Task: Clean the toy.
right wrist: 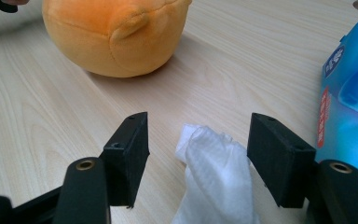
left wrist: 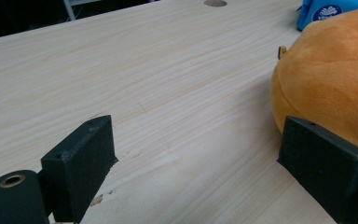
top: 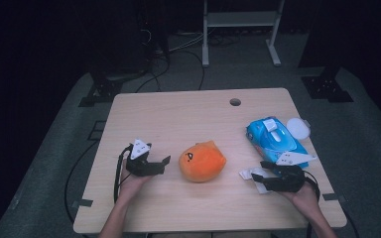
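Right hand-held gripper [right wrist: 198, 144] released astride wipe [right wrist: 216, 172]; plush [right wrist: 116, 32] ahead, wipes pack [right wrist: 352, 102] beside.

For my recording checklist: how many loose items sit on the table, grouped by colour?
Orange: 1, the plush toy
Blue: 1, the wet-wipes pack
White: 2, the crumpled wipe between the open jaws of the right gripper, and the round lid
Total: 4

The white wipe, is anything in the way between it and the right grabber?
No, nothing visible blocks it. The white wipe lies on the table right between the open jaws of the right gripper, not pinched. The orange plush toy sits farther off, and the blue wipes pack stays beside it.
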Tool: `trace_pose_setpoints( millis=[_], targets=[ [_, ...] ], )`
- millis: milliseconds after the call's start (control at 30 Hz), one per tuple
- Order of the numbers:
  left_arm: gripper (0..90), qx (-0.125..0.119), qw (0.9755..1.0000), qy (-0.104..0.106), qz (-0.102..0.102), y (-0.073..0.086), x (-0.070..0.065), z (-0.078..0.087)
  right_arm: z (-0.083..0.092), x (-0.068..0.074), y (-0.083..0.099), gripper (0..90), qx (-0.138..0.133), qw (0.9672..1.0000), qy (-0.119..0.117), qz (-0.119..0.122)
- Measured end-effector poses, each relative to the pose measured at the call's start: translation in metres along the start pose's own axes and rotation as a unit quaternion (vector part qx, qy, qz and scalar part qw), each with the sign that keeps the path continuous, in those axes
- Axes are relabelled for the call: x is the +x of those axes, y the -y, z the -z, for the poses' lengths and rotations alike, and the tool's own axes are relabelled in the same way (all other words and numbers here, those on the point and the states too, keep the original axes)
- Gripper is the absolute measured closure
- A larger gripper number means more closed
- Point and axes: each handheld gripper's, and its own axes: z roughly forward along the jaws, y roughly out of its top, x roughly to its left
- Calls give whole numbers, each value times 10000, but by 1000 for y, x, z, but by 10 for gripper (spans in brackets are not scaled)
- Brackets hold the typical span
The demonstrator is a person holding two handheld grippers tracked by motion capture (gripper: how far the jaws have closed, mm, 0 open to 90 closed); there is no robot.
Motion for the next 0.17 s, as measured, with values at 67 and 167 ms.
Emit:
trace_pose_setpoints(
  millis=[67, 167],
  targets=[
    [103, 24, 10000, -11, -8, 1, 1, -1, -1, 0, 0, 371, 14, 10000, -8, -12],
    [102, 8, 10000, -20, 31, 1, 1, -2, -1, 0, 0, 369, 29, 10000, 3, 30]
  ],
)
